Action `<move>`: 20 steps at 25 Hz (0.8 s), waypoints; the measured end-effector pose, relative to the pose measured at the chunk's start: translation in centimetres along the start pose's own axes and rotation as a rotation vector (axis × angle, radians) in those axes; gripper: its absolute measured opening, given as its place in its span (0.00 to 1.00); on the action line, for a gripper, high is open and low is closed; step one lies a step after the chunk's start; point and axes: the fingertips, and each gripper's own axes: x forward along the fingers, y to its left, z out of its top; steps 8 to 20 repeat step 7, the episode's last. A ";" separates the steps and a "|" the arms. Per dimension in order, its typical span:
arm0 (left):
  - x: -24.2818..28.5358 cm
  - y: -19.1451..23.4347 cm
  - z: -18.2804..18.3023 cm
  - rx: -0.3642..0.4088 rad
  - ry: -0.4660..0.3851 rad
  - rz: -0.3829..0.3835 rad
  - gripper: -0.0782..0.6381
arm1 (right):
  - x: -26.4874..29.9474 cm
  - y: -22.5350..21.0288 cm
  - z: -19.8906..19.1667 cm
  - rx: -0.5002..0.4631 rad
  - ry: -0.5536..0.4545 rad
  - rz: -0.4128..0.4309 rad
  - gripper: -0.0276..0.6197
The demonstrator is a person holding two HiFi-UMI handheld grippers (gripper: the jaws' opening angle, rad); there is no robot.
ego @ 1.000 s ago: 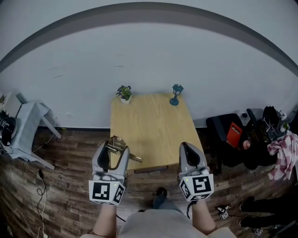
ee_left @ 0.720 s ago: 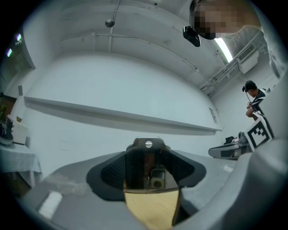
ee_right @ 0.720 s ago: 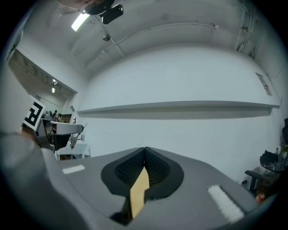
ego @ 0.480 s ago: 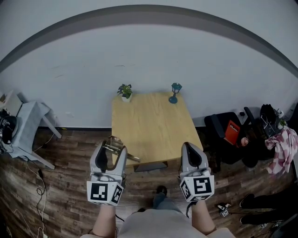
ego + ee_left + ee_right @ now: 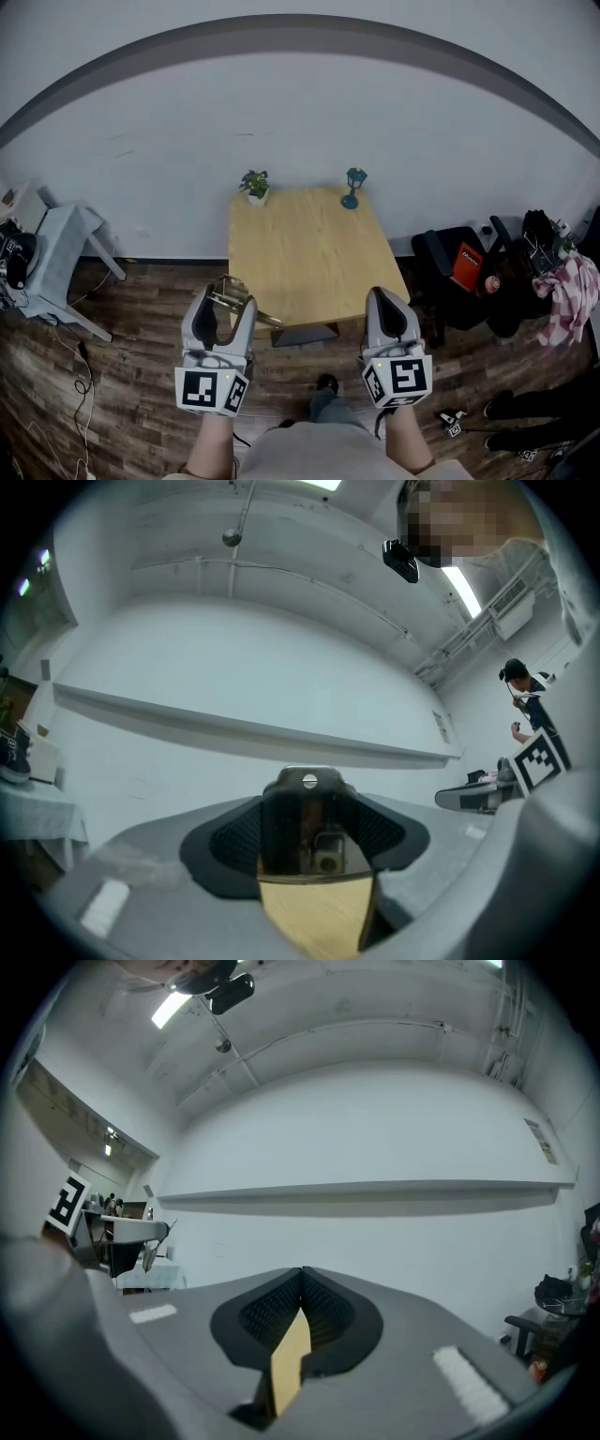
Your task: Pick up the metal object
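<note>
A shiny brass-coloured metal object (image 5: 236, 297) is held in the air over the floor, just off the front left corner of the wooden table (image 5: 309, 248). My left gripper (image 5: 225, 304) is shut on it. In the left gripper view the metal object (image 5: 305, 841) fills the space between the jaws of the left gripper (image 5: 309, 789), its rounded top with a small hole sticking out past the pads. My right gripper (image 5: 386, 296) hovers at the table's front right corner. In its own view the right gripper (image 5: 302, 1281) is shut with nothing in it.
A small potted plant (image 5: 254, 185) and a blue lamp-like ornament (image 5: 353, 187) stand at the table's far edge by the white wall. A grey stand (image 5: 56, 253) is on the left. On the right are a black chair (image 5: 450, 267) and a pile of clothes (image 5: 565, 300).
Both grippers have drawn back slightly from the table's front edge. The left one still holds the metal object and the right one stays shut.
</note>
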 end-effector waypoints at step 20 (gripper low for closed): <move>-1.2 0.3 0.3 -0.003 -0.006 0.005 0.53 | -0.7 0.9 0.4 -0.007 -0.004 0.001 0.04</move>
